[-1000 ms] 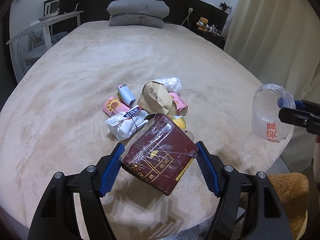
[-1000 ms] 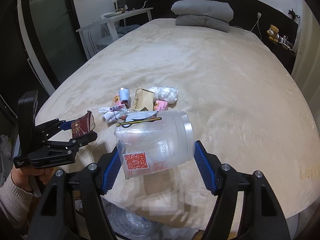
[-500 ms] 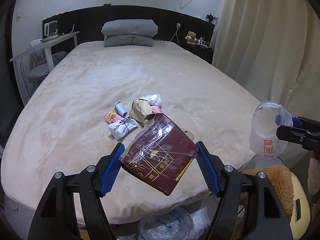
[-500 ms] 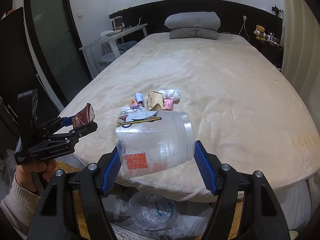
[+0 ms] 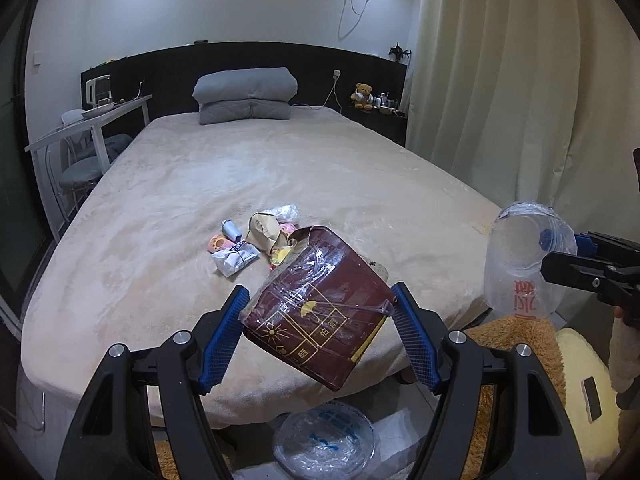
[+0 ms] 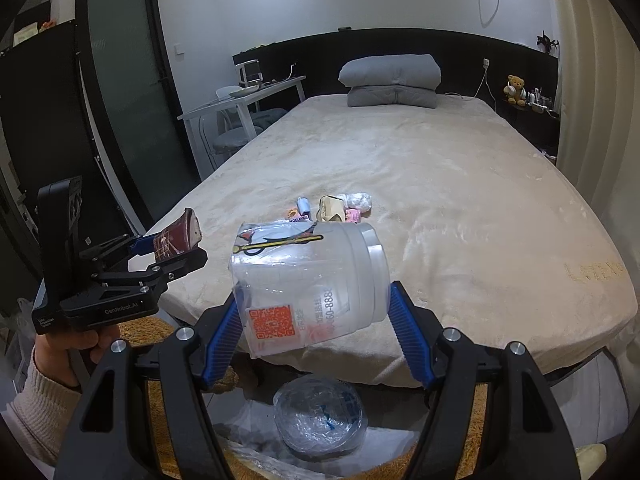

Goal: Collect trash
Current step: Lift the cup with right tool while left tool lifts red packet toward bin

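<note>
My left gripper (image 5: 320,332) is shut on a dark red box wrapped in clear film (image 5: 316,308), held in the air past the foot of the bed. My right gripper (image 6: 312,332) is shut on a clear plastic jar with a QR label (image 6: 308,284), also held off the bed. Each gripper shows in the other's view, the left (image 6: 176,254) and the right (image 5: 560,244). A small pile of trash (image 5: 256,240) lies on the beige bed: wrappers, a crumpled paper bag, a small blue tube. A bin lined with a clear plastic bag (image 6: 320,416) stands on the floor below both grippers.
The bed (image 5: 200,184) has a folded grey quilt (image 5: 244,94) at its head. A white desk and chair (image 5: 84,136) stand to the left, curtains (image 5: 520,100) to the right. A brown plush rug (image 5: 516,344) lies at the bed's foot.
Both grippers have pulled back and up from the bed with their loads. The trash pile looks farther away, and the bagged bin on the floor has come into view.
</note>
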The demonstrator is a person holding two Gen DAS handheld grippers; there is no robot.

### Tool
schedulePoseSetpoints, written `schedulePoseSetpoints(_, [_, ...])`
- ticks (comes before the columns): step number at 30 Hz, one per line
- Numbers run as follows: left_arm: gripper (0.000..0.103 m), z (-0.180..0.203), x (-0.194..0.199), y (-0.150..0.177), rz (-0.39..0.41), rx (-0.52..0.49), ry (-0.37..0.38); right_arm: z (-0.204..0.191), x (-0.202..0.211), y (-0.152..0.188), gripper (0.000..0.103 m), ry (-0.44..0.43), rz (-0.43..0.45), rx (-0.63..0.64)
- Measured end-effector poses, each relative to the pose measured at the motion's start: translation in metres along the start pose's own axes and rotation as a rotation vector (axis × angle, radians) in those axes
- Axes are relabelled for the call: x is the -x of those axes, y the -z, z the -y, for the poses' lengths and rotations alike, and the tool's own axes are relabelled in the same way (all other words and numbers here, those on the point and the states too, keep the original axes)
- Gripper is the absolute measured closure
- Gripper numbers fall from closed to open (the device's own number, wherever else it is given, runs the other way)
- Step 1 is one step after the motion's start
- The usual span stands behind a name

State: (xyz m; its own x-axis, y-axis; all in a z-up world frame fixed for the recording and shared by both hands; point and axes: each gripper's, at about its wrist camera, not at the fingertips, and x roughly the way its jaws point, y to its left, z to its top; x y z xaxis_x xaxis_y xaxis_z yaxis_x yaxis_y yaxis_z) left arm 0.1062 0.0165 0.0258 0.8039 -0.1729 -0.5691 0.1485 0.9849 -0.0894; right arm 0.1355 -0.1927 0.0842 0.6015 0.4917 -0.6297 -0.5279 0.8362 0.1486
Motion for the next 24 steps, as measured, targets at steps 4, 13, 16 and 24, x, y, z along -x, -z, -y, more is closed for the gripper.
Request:
schedulePoseSetpoints(4, [0.032,0.008,0.018,0.006,0.017,-0.012,0.002,-0.007,0.017,0.012,0.034,0.007,0.016,0.009])
schedulePoseSetpoints(13, [0.032,0.025,0.043,0.018,0.04,-0.03,0.004,-0.015,0.042,0.03,0.034,0.004,0.043,0.009])
schedulePoseSetpoints(16, [0.032,0.03,0.046,0.023,0.036,-0.039,0.003,-0.017,0.043,0.035,0.034,0.003,0.04,0.01])
schedulePoseSetpoints(24, [0.032,0.03,0.034,0.038,-0.008,-0.027,0.008,-0.017,0.019,0.046,0.034,-0.015,-0.02,-0.002])
